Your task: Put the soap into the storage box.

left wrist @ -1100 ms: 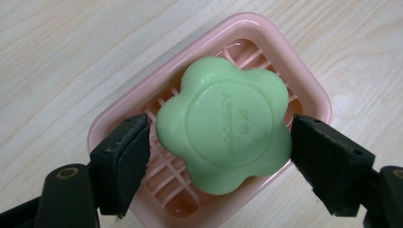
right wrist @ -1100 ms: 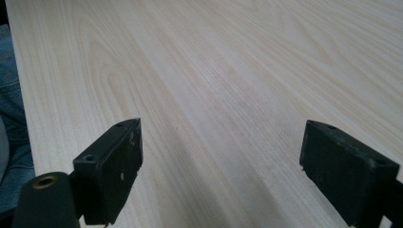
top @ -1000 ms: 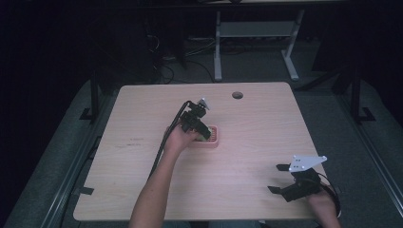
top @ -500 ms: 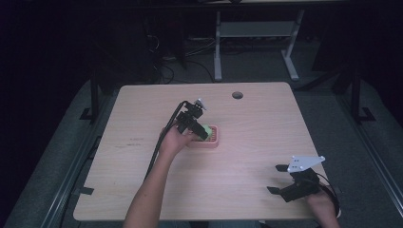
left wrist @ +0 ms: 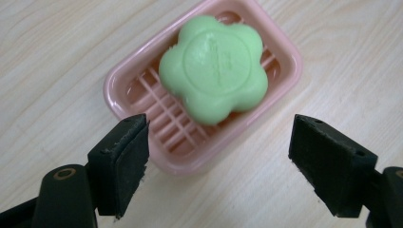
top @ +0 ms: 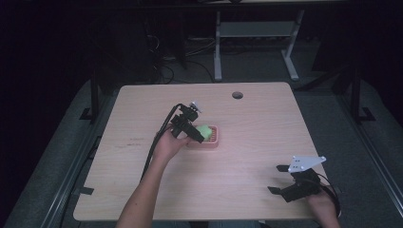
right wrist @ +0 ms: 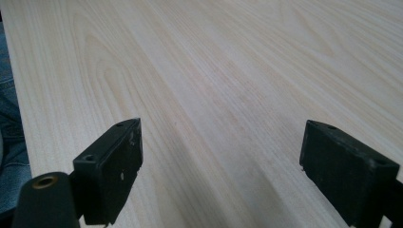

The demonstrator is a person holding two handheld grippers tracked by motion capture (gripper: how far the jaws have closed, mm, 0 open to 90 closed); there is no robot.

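Note:
A green flower-shaped soap [left wrist: 214,66] lies in a pink slotted soap dish [left wrist: 133,83] near the middle of the wooden table [top: 247,123]. In the high view the soap [top: 204,130] shows green inside the dish [top: 214,142]. My left gripper [left wrist: 218,166] hangs just above the dish's near edge, open, with nothing between its jaws; the soap lies beyond them. From above, that left gripper [top: 190,128] sits at the dish's left side. My right gripper [top: 285,183] rests near the table's front right corner, open over bare wood [right wrist: 223,156].
A round cable hole [top: 237,95] is cut near the table's far edge. A black cable [top: 159,137] trails from the left gripper along the forearm. A metal stand [top: 252,42] is on the floor behind the table.
The left gripper has drawn back slightly to the left from the dish, leaving the green soap lying in it. The right gripper has stayed where it was.

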